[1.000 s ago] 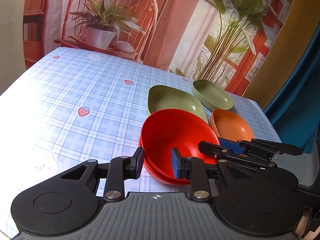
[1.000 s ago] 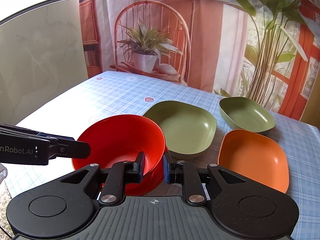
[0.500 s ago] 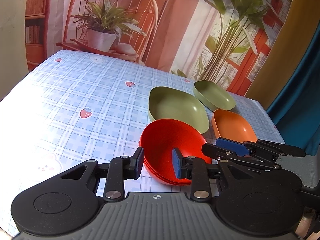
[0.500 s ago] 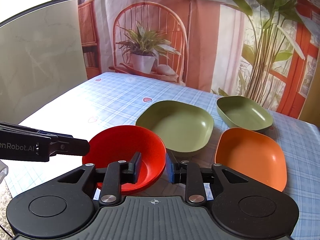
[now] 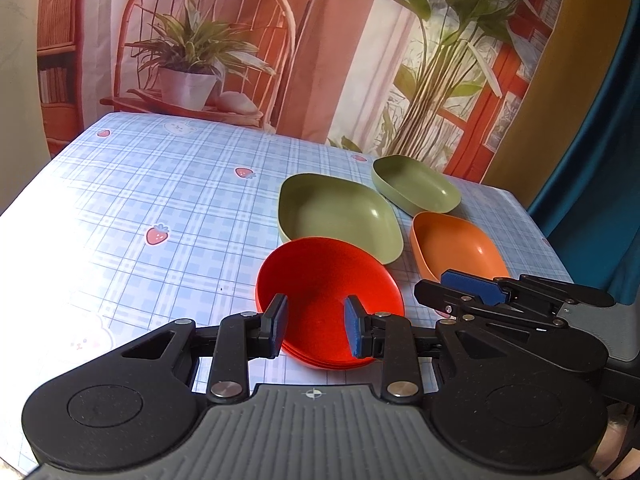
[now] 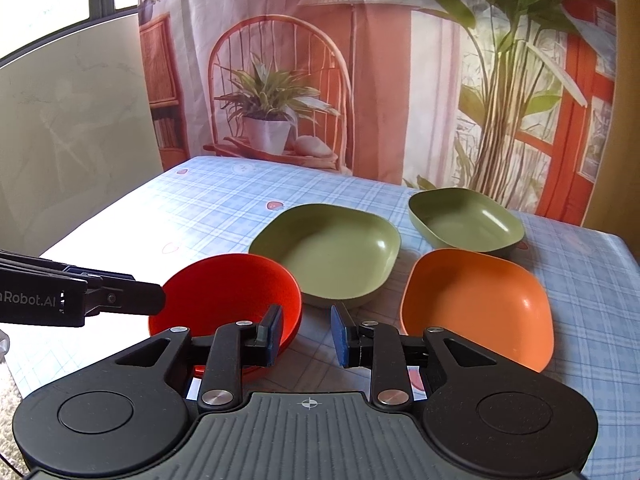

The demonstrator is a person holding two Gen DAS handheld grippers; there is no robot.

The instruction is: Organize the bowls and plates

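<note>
A stack of red bowls (image 5: 328, 292) (image 6: 232, 292) sits on the checked tablecloth near the front edge. Behind it lies a large green plate (image 5: 340, 216) (image 6: 332, 252), then a smaller green bowl (image 5: 416, 184) (image 6: 466, 218) at the back right. An orange bowl (image 5: 456, 248) (image 6: 476, 304) lies right of the red stack. My left gripper (image 5: 316, 326) is open and empty, just above the stack's near side. My right gripper (image 6: 306, 334) is open and empty, its left finger next to the red bowls' right rim.
The table (image 5: 160, 200) with the blue checked, strawberry-print cloth extends to the left and back. A printed backdrop with a chair and plants hangs behind it. A blue curtain (image 5: 600, 160) hangs at the right. The right gripper's fingers (image 5: 472, 292) show in the left wrist view.
The right gripper has let go of the red bowl's rim and opened. The red bowl now rests in the stack. Both grippers have pulled back and up a little.
</note>
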